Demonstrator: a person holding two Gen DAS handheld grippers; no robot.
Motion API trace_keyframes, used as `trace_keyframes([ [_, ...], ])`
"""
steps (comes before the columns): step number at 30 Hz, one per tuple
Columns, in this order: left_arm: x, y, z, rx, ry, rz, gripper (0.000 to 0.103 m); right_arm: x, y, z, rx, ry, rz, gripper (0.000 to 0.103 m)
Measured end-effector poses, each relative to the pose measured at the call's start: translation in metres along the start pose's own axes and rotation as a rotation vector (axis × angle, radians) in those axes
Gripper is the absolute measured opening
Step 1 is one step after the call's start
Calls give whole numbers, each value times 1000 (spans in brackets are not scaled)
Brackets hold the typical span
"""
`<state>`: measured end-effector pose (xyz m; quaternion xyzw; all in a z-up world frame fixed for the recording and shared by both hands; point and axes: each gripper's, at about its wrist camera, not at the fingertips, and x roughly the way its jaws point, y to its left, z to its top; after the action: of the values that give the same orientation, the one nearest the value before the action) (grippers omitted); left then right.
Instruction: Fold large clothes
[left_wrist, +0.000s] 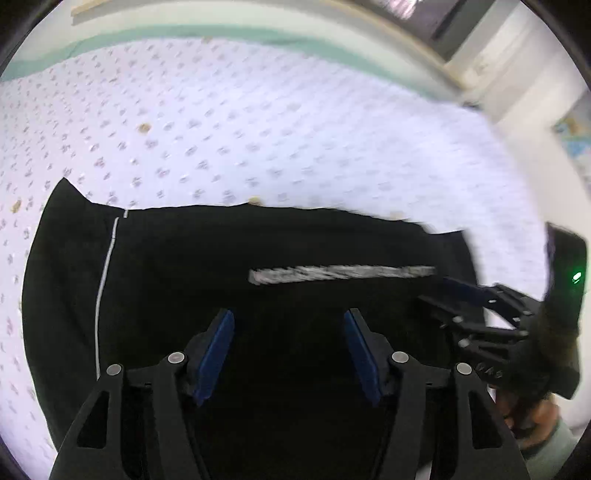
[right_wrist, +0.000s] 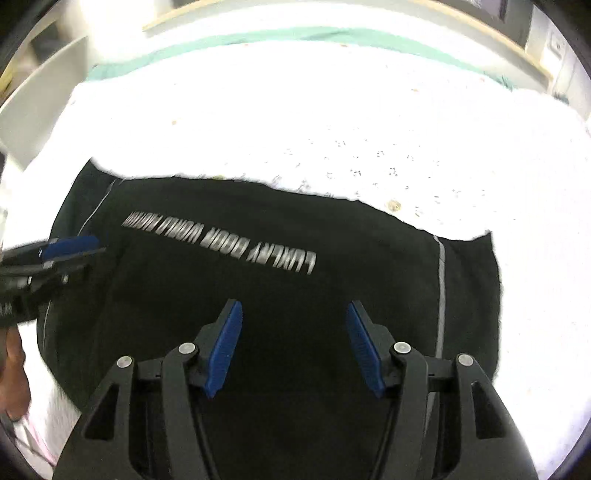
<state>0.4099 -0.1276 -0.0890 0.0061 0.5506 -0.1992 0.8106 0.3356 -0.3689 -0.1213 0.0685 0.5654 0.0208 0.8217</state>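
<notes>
Left wrist view shows the left gripper (left_wrist: 288, 325) pointing down over a black garment (left_wrist: 177, 280) spread flat on a white patterned bed sheet (left_wrist: 229, 122), its blue pads apart with nothing between them. Right wrist view shows the right gripper (right_wrist: 293, 317) likewise spread wide and empty above the same garment, just below a line of silver lettering (right_wrist: 221, 240) printed across the cloth. Thin pale piping (right_wrist: 441, 291) runs down the garment near each side edge.

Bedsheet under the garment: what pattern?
Bedsheet: white with small, repeating greyish-purple motifs; clearest in the left wrist view.
</notes>
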Motion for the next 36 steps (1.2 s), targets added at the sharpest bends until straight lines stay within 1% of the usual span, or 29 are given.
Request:
trace_keyframes([
  [1,21,5,2,0,48,33,63,18,-2,2,12,35,10,63],
  [2,37,10,3,-3,75,43,66,30,-4,1,21,53,19,65],
  [3,50,16,3,-13,83,46,67,41,-7,-1,35,67,29,66],
  [5,57,20,6,-21,81,49,69,47,-10,-3,52,64,42,67],
  [8,48,19,11,-5,70,43,69,37,-13,-5,68,64,49,67],
  [9,39,9,8,1,59,39,69,29,-13,-5,71,55,51,67],
  [11,21,5,3,5,47,29,69,8,-14,-8,67,36,58,66],
  [13,-6,6,-7,14,24,-9,69,-24,-5,-19,22,-2,43,66],
  [14,-16,4,-13,27,13,-16,69,-36,0,-27,-3,-17,31,66],
  [17,-43,-2,-38,90,-18,-2,69,-64,14,-52,-60,-18,-5,66],
  [18,-51,-2,-51,105,-11,-1,69,-68,17,-56,-69,-17,-12,66],
  [19,-51,-3,-56,104,1,-8,69,-73,20,-62,-79,-15,-13,66],
  [20,-56,0,-67,95,15,-17,69,-75,23,-62,-86,-11,-15,66],
  [21,-54,2,-80,73,41,-26,69,-76,26,-70,-90,-2,-17,66],
  [22,-48,3,-85,62,54,-24,69,-73,32,-75,-85,8,-7,66],
  [23,-40,4,-94,55,68,-3,69,-69,31,-79,-73,24,10,66],
  [25,-25,4,-106,64,63,32,70,-47,26,-97,-43,87,24,66],
  [26,-21,6,-111,50,60,30,71,-34,26,-105,-34,117,28,66],
  [27,-10,12,-114,22,65,16,71,-18,25,-109,-17,141,55,66],
  [29,-5,14,-113,10,64,14,72,-11,17,-113,34,127,91,66],
  [30,-9,11,-112,17,59,21,72,-13,15,-113,55,119,98,66],
  [34,-27,10,-114,22,48,10,72,-22,15,-117,86,103,91,67],
  [36,-38,12,-117,9,35,22,72,-25,13,-120,96,91,104,70],
])
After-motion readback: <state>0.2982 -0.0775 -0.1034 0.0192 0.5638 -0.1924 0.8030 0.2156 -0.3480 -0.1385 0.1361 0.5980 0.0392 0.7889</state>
